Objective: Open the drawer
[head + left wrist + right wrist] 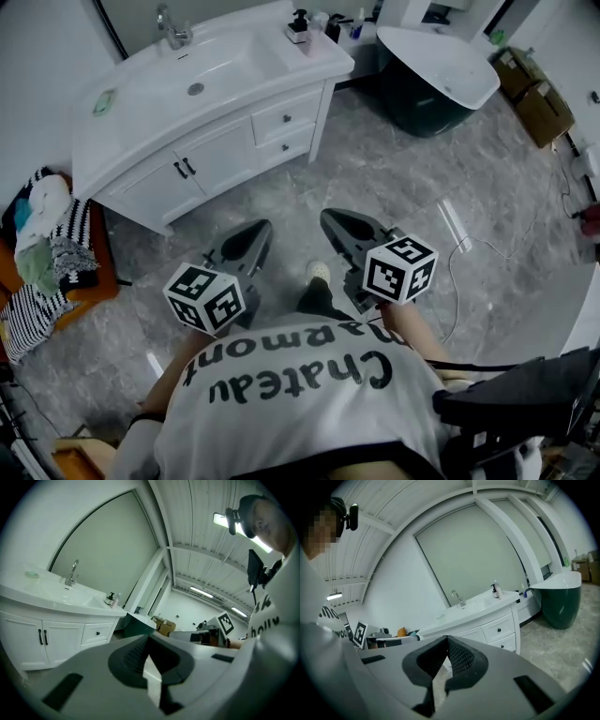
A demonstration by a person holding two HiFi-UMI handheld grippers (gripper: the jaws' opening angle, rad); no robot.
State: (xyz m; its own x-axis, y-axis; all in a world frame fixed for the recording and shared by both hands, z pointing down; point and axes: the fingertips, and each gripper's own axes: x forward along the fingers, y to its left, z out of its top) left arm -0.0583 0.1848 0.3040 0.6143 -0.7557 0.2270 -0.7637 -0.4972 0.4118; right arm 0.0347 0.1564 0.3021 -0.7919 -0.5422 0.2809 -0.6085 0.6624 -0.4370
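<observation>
In the head view, the white vanity (141,178) is seen against the wall, well apart from both grippers. An upper drawer (272,123) and a lower drawer (281,148) are stacked at its right end, both flush and shut. The left gripper (251,232) and right gripper (337,221) are held side by side over the grey floor (403,178), aimed toward the vanity.

In the left gripper view, the jaws are seen clenched tip to tip with nothing between them. The drawer fronts lie far ahead, left of the jaw line.

In the right gripper view, the jaws are likewise pressed together and empty. The dark knob (499,630) of the upper drawer is visible ahead and to the right.

The approach is judged barely begun, and which drawer is meant cannot be told. For a clean pull, one gripper should be released before arrival and lined up level with a knob. It should then be closed squarely around the knob and drawn straight back along the drawer's travel, so that the front is not twisted.
</observation>
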